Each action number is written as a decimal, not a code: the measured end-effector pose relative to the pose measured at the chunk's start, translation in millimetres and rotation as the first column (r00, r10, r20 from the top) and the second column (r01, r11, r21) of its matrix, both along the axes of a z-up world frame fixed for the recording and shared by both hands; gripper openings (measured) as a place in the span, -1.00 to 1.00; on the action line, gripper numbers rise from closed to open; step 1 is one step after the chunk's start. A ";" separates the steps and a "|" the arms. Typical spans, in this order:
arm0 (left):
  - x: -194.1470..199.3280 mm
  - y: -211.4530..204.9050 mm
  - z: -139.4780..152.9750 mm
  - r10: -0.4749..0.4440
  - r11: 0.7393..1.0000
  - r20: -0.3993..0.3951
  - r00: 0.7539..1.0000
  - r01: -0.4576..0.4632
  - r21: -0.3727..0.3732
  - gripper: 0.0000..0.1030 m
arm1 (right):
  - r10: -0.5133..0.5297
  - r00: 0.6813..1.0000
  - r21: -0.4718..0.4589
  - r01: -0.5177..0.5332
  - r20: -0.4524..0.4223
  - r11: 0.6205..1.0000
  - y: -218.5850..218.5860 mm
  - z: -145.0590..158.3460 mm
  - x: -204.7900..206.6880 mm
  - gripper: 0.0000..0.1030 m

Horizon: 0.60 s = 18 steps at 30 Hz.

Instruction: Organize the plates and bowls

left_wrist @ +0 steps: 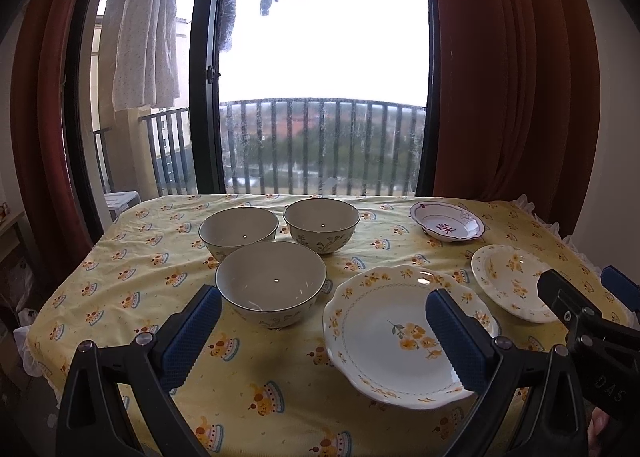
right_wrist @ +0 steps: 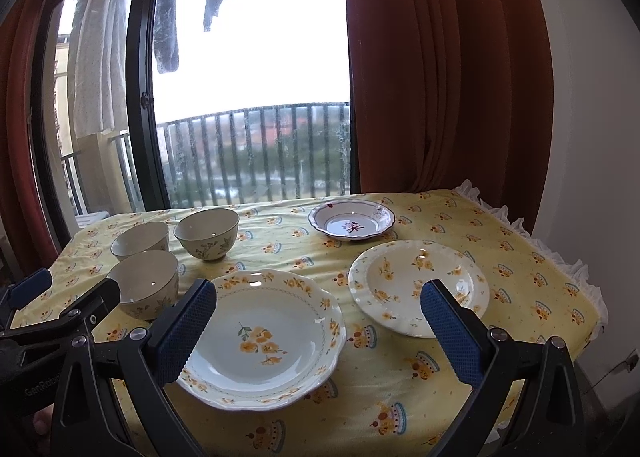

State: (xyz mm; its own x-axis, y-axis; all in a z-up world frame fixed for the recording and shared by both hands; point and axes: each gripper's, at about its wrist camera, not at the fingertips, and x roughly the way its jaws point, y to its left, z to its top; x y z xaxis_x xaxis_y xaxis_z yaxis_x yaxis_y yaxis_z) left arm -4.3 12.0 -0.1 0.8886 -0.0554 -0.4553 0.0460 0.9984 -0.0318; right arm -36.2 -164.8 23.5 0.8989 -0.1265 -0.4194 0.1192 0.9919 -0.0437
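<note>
Three cream bowls stand close together on the table's left: a near bowl (left_wrist: 271,283) (right_wrist: 144,283), a far-left bowl (left_wrist: 238,231) (right_wrist: 140,239) and a far-right bowl (left_wrist: 322,223) (right_wrist: 207,233). A large yellow-flowered plate (left_wrist: 394,337) (right_wrist: 264,337) lies at the front middle. A smaller flowered plate (left_wrist: 512,283) (right_wrist: 416,285) lies to its right. A purple-rimmed dish (left_wrist: 447,221) (right_wrist: 351,219) lies behind. My left gripper (left_wrist: 324,329) is open and empty above the near bowl and large plate. My right gripper (right_wrist: 320,329) is open and empty over both flowered plates.
The table wears a yellow patterned cloth (left_wrist: 132,269) with a frilled edge (right_wrist: 576,265) at the right. A glass balcony door (left_wrist: 320,97) and red curtains (right_wrist: 440,77) stand behind the table. A white wall (right_wrist: 592,137) is at the right.
</note>
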 end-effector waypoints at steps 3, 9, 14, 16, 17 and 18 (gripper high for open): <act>0.5 -1.6 -0.3 0.004 1.000 0.003 1.000 -0.004 0.010 0.99 | -0.002 1.000 0.002 0.002 -0.002 1.000 -0.6 -1.7 0.4 1.00; 0.1 -1.2 -0.8 -0.008 1.000 0.001 1.000 0.008 0.013 0.99 | -0.017 1.000 0.004 0.017 -0.014 1.000 -2.9 -2.8 4.6 1.00; 2.1 -0.3 -3.2 -0.008 1.000 -0.013 1.000 0.008 0.015 0.99 | -0.022 0.999 0.010 0.022 -0.025 1.000 -2.4 -5.7 6.6 1.00; 1.7 -0.6 -3.5 -0.008 1.000 -0.012 1.000 0.009 0.017 0.99 | -0.024 0.999 0.009 0.025 -0.028 1.000 -2.3 -6.5 6.9 1.00; 1.9 -0.5 -3.4 -0.009 1.000 -0.013 1.000 0.009 0.016 0.99 | -0.025 0.999 0.009 0.026 -0.030 1.000 -2.5 -6.9 7.5 1.00; 2.1 -0.6 -3.4 -0.009 1.000 -0.013 1.000 0.010 0.016 0.99 | -0.026 0.999 0.009 0.026 -0.031 1.000 -2.7 -7.2 7.6 1.00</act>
State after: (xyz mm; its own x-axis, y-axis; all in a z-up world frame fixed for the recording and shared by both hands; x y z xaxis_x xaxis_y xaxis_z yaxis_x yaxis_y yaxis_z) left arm -2.2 11.5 -3.5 0.8821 -0.0564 -0.4677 0.0552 0.9983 -0.0163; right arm -28.6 -167.5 16.3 0.8820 -0.1453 -0.4483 0.1435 0.9889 -0.0382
